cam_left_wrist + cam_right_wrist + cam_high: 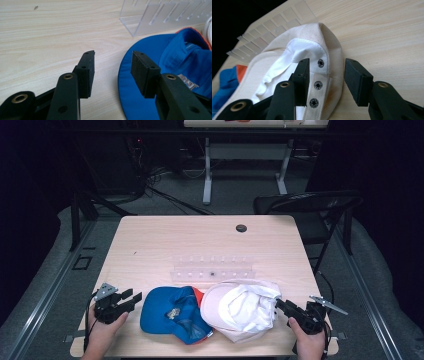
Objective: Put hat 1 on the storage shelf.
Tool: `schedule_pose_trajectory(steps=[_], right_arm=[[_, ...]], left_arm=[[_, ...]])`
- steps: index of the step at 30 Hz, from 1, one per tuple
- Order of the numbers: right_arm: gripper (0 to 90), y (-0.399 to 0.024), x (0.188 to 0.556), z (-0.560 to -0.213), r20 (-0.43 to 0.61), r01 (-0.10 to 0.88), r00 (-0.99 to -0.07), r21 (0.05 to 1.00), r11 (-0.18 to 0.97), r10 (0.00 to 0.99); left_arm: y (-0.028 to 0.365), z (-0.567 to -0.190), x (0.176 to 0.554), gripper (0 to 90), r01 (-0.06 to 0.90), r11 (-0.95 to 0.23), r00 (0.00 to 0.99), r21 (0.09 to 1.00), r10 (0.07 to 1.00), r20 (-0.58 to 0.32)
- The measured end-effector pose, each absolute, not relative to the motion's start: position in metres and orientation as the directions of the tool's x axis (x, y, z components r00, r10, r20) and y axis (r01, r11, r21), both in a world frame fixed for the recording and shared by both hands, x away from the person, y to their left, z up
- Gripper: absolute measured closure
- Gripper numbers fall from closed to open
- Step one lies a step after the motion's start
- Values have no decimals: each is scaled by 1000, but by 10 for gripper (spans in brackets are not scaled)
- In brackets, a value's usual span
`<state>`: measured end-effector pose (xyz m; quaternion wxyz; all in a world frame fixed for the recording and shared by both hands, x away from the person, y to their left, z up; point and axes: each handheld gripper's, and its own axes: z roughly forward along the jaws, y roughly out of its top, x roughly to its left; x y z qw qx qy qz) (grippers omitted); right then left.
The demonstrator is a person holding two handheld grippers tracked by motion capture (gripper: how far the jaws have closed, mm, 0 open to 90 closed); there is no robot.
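2 grippers: left gripper sitting open, empty, flanking blue cap's brim for grasping; right gripper gaping, straddling white cap's snap strap, unclamped. Caps lying overlapped on worktop, near clear rack.

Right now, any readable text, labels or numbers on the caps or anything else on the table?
Blue cap: white tag inside it bears dark print, seen at an angle and too blurred to read.
Blue cap in the high view: a small pale patch, too small to read.
Cream cap: no text, plain snap strap.
Clear rack: no markings.
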<state>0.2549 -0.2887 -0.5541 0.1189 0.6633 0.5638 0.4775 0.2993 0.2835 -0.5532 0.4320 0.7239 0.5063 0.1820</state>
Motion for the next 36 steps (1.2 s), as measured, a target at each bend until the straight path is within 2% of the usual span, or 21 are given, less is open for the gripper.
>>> schedule_pose_trajectory(steps=[3,15,21,25,36], right_arm=[[545,-287,255,-554,475,641,-93,701,-313,875],[481,-286,256,-545,523,670,-102,665,-330,846],[447,-290,257,-537,581,727,-78,589,-352,810],[437,-292,260,-534,575,761,-69,558,-330,815],[415,-295,273,-551,638,818,-53,470,-333,768]], left_arm=[[283,-554,300,543,575,-121,422,809,891,-167],[284,-552,296,544,569,-169,435,805,892,-120],[285,-552,296,542,568,-163,431,806,894,-123],[283,-553,298,540,570,-170,439,804,890,-122],[281,-554,297,531,572,-175,441,802,890,-120]])
